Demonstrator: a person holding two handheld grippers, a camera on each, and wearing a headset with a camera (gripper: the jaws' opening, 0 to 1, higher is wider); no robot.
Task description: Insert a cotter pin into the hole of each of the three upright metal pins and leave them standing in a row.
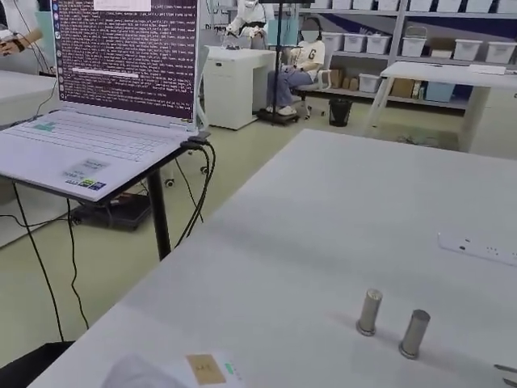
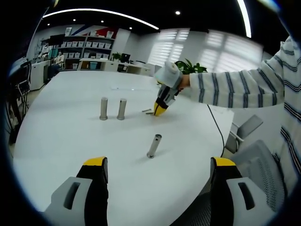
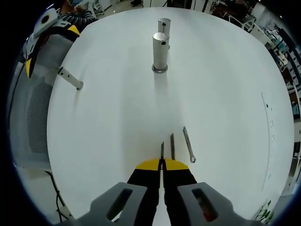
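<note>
The right hand-held gripper (image 2: 160, 112) is held by a hand (image 2: 184, 81) in a striped sleeve. The forearm reaches in level from the counter's far side in the left gripper view, and the tool tips steeply down until its yellow tips meet the white counter (image 2: 70, 141). Its jaws are pressed together on the near end of one cotter pin (image 3: 162, 149), which runs straight out from the seam between them and lies flat on the surface. Two other cotter pins rest just beside it: a short dark one (image 3: 172, 146) and a longer one (image 3: 188, 143), angled a little away.

The left hand-held gripper (image 2: 159, 162) hangs over the near edge of the counter, roughly level and aimed across the surface. Its jaws are spread wide apart with nothing between them.

Two metal pins stand upright close together towards the middle of the counter, one (image 2: 104, 108) just beside the other (image 2: 122, 108). In the right gripper view they line up straight ahead of the shut jaws, and each has a cross hole near its top. The third metal pin (image 2: 154, 146) stands on its base well apart from them, nearer the edge where the left hand-held gripper waits. It looks slanted in both gripper views.

In the head view a laptop (image 1: 105, 121) on a stand sits off the counter's left edge. A white power strip (image 1: 477, 246) lies towards its right edge.
</note>
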